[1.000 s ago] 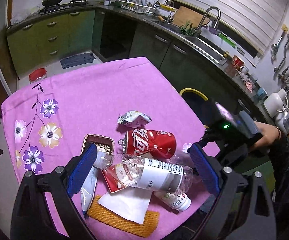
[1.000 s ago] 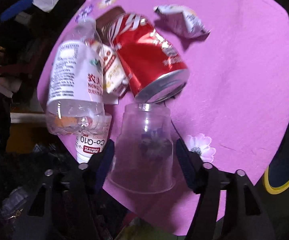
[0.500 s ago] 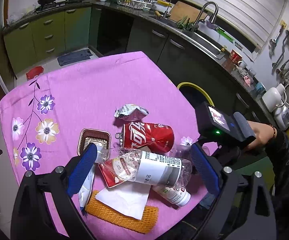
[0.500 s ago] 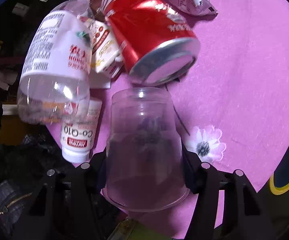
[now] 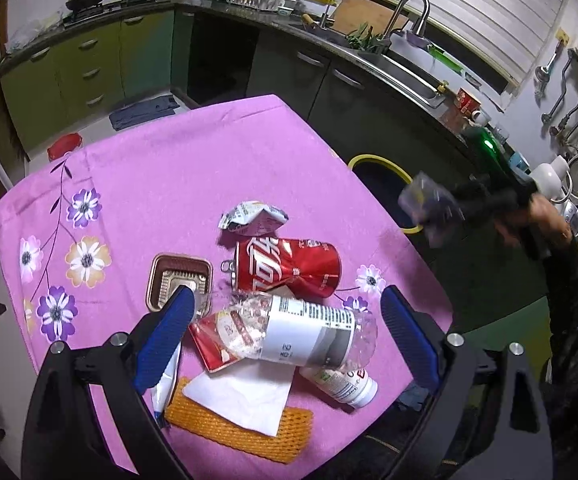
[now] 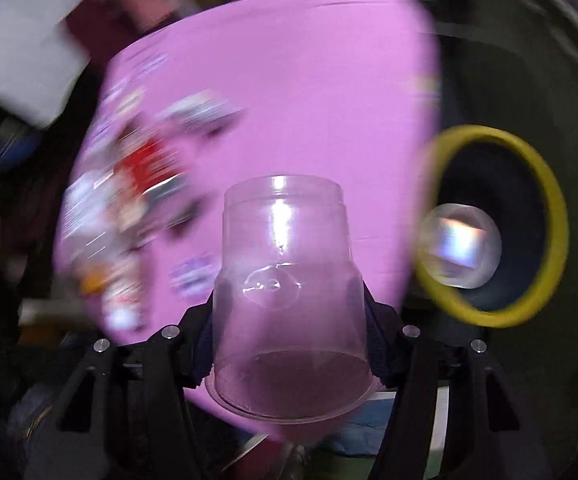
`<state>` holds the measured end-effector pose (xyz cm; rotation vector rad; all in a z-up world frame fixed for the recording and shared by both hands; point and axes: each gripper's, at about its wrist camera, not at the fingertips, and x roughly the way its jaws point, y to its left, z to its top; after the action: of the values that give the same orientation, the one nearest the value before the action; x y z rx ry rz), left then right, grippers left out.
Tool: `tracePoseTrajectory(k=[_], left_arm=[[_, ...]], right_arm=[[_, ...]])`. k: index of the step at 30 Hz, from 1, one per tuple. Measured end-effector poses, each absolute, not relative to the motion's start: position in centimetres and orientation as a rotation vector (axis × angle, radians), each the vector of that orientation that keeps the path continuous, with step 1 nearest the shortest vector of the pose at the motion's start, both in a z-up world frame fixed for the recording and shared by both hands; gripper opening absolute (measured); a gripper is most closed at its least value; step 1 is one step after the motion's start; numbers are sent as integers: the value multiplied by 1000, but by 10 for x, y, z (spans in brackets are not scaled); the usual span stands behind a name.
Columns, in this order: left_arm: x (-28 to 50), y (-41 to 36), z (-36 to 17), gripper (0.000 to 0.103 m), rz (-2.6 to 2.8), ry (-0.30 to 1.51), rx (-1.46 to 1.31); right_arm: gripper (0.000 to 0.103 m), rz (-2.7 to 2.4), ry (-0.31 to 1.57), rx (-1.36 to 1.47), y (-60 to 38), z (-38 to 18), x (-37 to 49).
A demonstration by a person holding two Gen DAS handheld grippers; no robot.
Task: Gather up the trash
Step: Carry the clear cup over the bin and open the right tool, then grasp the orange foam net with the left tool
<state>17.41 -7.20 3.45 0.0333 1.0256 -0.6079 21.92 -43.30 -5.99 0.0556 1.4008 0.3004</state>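
My right gripper (image 6: 289, 320) is shut on a clear plastic cup (image 6: 285, 272) and holds it in the air past the table's right edge, near the yellow-rimmed bin (image 6: 545, 184). The left wrist view shows that cup (image 5: 425, 204), blurred, beside the bin (image 5: 373, 160). My left gripper (image 5: 285, 320) is open and empty above a pile of trash: a clear plastic bottle (image 5: 301, 332), a red cola can (image 5: 289, 268), a crumpled wrapper (image 5: 249, 216), a brown tray (image 5: 177, 276), a white napkin (image 5: 245, 396), an orange foam net (image 5: 249, 432) and a small white bottle (image 5: 341, 384).
The pink flowered tablecloth (image 5: 149, 160) covers the table. Kitchen cabinets (image 5: 89, 64) and a sink counter (image 5: 405, 68) stand behind. A red lid (image 5: 63, 146) lies on the floor beyond the far table edge. The right wrist view is motion-blurred.
My right gripper closed on the clear cup, lifted it off the table and swung it right toward the bin. My left gripper rose slightly and stayed open over the pile.
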Motion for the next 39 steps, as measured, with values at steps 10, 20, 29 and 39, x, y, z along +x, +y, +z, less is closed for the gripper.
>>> tracePoseTrajectory(k=[10,20,29,39], left_arm=[[151,-47,25,90,-518,1077,-14],[141,-30,-4,90,-462,1156,-69],[116,-27,-47,90,-453,1283,-67],[109,-26,-112,90,-345,1466,-153]], right_arm=[[69,-4,1456,227,-556,-151,301],[76,-21,1407,228,-566,-152,301],[76,74,1380,178,-521,-123,280],[76,165,1364,142,-476,-115,280]])
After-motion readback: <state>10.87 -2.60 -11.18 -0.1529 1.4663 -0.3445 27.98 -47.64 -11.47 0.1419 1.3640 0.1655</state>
